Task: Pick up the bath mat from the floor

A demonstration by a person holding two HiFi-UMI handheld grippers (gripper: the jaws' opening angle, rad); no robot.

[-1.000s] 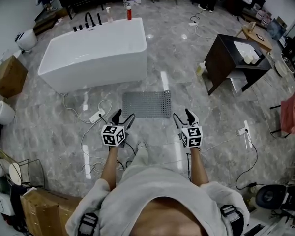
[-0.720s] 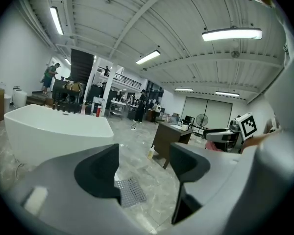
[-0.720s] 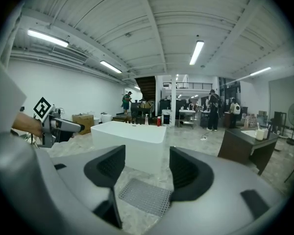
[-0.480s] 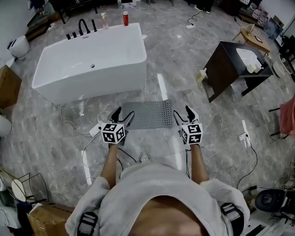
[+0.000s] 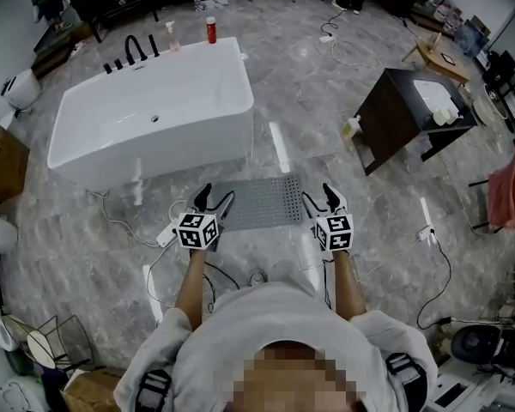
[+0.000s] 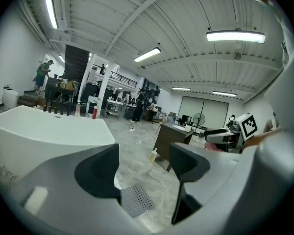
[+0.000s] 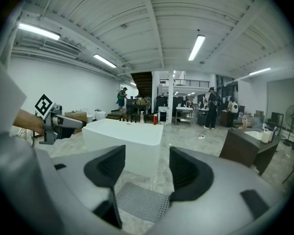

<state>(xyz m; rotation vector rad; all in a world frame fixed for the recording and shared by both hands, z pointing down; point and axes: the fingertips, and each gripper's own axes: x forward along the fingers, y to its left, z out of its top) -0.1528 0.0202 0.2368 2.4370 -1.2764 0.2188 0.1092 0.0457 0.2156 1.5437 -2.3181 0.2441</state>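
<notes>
A grey perforated bath mat (image 5: 259,202) lies flat on the marble floor in front of the white bathtub (image 5: 146,114). My left gripper (image 5: 215,202) hangs above the mat's left end, open and empty. My right gripper (image 5: 318,201) is just off the mat's right edge, also open with nothing between its jaws. In the left gripper view the mat (image 6: 136,200) shows low between the jaws of the left gripper (image 6: 144,173). The right gripper view has the mat (image 7: 143,200) below the right gripper (image 7: 146,173), with the tub (image 7: 122,143) behind it.
A white power strip (image 5: 166,233) and cables (image 5: 120,217) trail on the floor left of the mat. A dark vanity cabinet (image 5: 410,114) stands to the right with a bottle (image 5: 353,129) at its foot. Boxes (image 5: 2,161) and toilets (image 5: 21,88) line the left wall.
The person has stepped toward the tub. The mat has drawn close under both grippers, which now flank it. Both sets of jaws stay equally wide.
</notes>
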